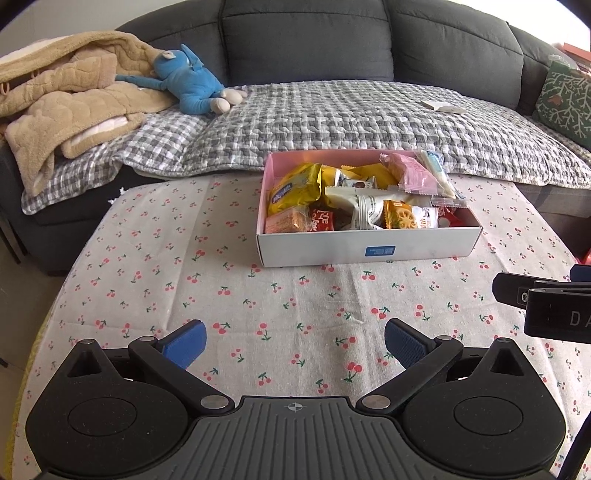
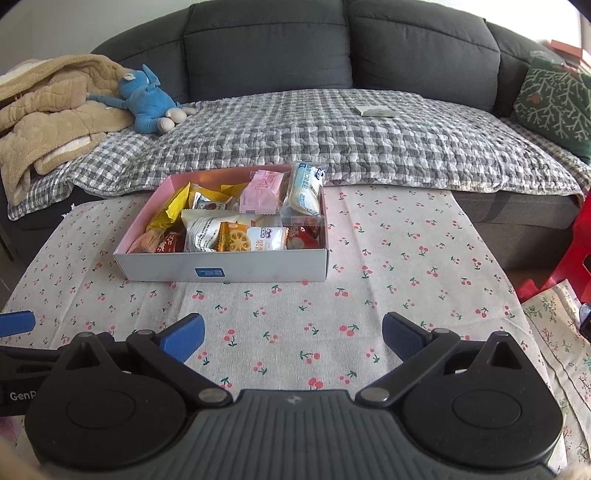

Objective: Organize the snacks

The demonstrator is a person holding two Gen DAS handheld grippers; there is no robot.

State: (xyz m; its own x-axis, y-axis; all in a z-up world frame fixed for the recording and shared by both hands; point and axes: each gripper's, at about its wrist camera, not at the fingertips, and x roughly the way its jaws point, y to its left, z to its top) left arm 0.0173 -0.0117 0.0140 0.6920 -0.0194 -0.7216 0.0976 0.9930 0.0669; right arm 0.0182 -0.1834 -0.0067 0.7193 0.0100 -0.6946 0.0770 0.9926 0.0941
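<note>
Already heaped past its rim, the snack box (image 1: 369, 251) near the table's (image 1: 184, 295) far edge could spill packets if the released left gripper (image 1: 294, 341) or right gripper (image 2: 292, 338) nudges it.

1. Both views are bright and evenly lit by soft daylight; colours look natural.
2. The light seems to come from the upper right, where a washed-out white patch (image 1: 576, 22) sits at the frame edge.
3. Shadows are faint: a thin soft one lies under the front wall of the box (image 2: 221, 271) on the tablecloth (image 2: 332, 314).
4. The shiny snack wrappers (image 1: 295, 188) carry small glints, without harsh glare.
5. Fisheye distortion is strong: the sofa (image 1: 306, 40) back bows into an arch and the table edges curve outward.
6. The corners fall into black vignette.
7. Focus is sharp at the centre and slightly softer toward the rim; there is no motion blur.
</note>
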